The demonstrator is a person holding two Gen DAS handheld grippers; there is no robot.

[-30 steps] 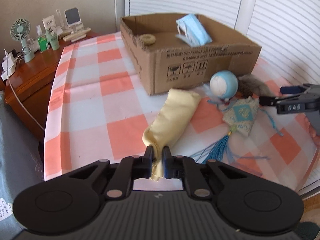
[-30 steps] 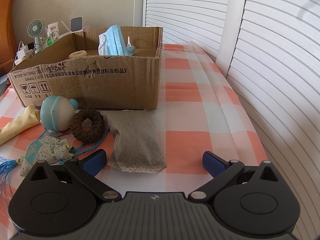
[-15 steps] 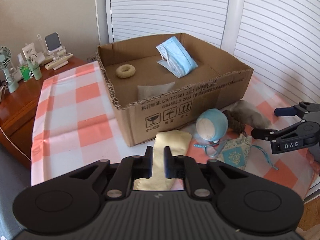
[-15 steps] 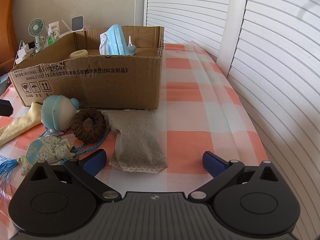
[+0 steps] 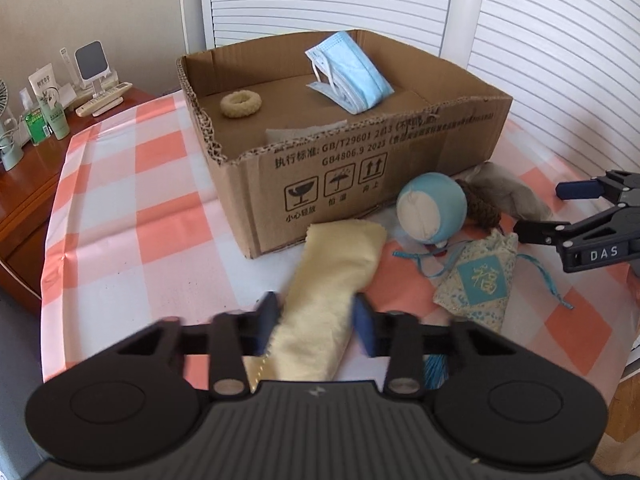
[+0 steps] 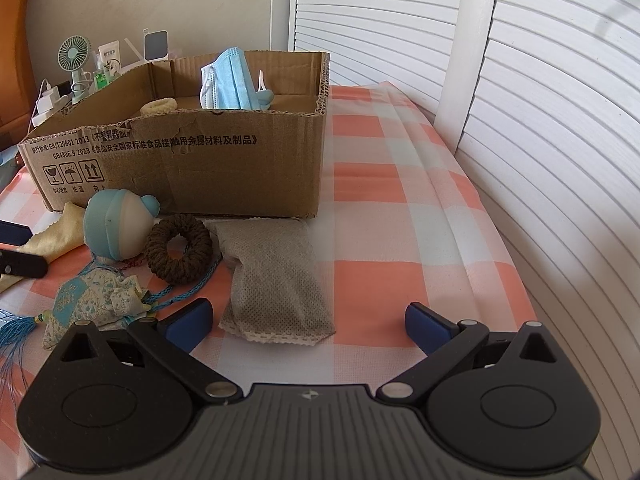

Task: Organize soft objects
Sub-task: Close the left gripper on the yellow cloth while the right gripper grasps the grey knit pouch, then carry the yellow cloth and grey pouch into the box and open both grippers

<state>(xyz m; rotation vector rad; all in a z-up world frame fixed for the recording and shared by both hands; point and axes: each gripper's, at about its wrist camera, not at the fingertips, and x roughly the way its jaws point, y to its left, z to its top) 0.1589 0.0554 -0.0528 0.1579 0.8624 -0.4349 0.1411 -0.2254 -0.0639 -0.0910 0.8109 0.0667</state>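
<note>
Five soft things lie loose on the checked table point(image 5: 132, 216) outside the cardboard box point(image 5: 360, 184), so sorting looks well short of done: a yellow cloth point(image 5: 332, 280), a blue-and-cream plush ball point(image 5: 432, 210), a brown scrunchie point(image 6: 179, 249), an embroidered sachet point(image 5: 476, 280) and a grey mesh pouch point(image 6: 276, 280). Inside the box sit a blue face mask point(image 5: 352, 76) and a cream scrunchie point(image 5: 241, 104). The left hand-held gripper point(image 5: 316, 322) has just been opening; its jaws now stand apart on either side of the yellow cloth, which lies flat between them, running from the box's near corner toward the table's near edge, released rather than clamped. The right hand-held gripper point(image 6: 308, 324) hangs spread wide and empty above the near end of the grey pouch. The main risk, as I judge it, is the cloth's limpness: pinched at one end only, it would trail and could snag on the box's corrugated rim or drape over the wall instead of dropping in. Its near end also lies close to the table edge, so a nudge could slide it off. The sachet's blue cord runs beside the brown scrunchie and the plush ball, so lifting one may drag the others.
</note>
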